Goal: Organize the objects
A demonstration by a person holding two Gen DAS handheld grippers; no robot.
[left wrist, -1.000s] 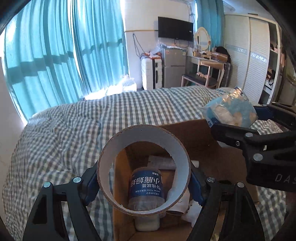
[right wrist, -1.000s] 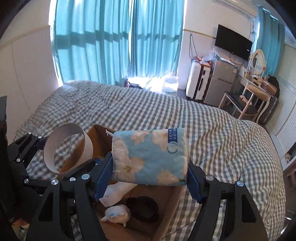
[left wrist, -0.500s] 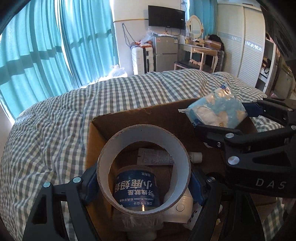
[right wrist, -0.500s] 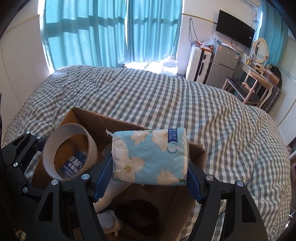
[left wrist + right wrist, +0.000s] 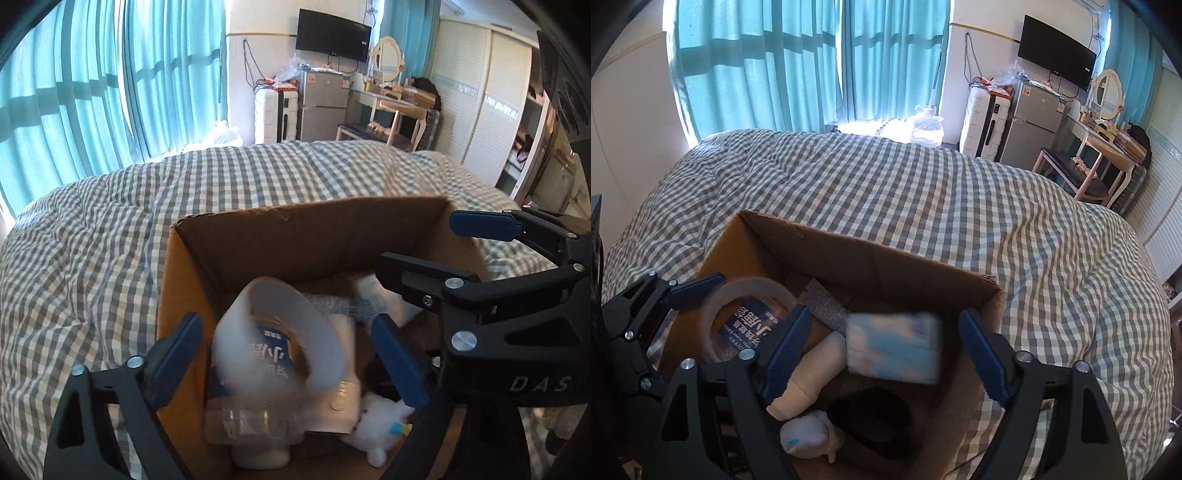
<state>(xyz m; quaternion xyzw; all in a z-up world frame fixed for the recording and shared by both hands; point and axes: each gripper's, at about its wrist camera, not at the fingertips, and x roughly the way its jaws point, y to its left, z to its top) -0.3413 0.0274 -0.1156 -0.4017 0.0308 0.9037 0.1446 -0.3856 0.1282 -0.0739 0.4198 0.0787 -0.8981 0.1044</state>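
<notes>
An open cardboard box (image 5: 306,236) (image 5: 871,254) sits on the checked bed. My left gripper (image 5: 286,350) is open above its left half; the tape roll (image 5: 295,332) (image 5: 750,317), blurred, is loose between the fingers and drops onto a blue-labelled jar (image 5: 258,362). My right gripper (image 5: 886,343) is open over the right half; the blue floral tissue pack (image 5: 894,347), blurred, is falling free into the box. The right gripper also shows in the left wrist view (image 5: 436,243).
In the box lie a cream bottle (image 5: 812,373), a white plush toy (image 5: 809,437) (image 5: 380,424), a black item (image 5: 871,413) and a grey pad (image 5: 827,306). The checked duvet (image 5: 923,192) surrounds the box. Curtains, fridge, suitcase and desk stand beyond the bed.
Both grippers have opened. The tape roll left the left gripper and the tissue pack left the right gripper; both now fall into the box. Both grippers sit lower over the box.
</notes>
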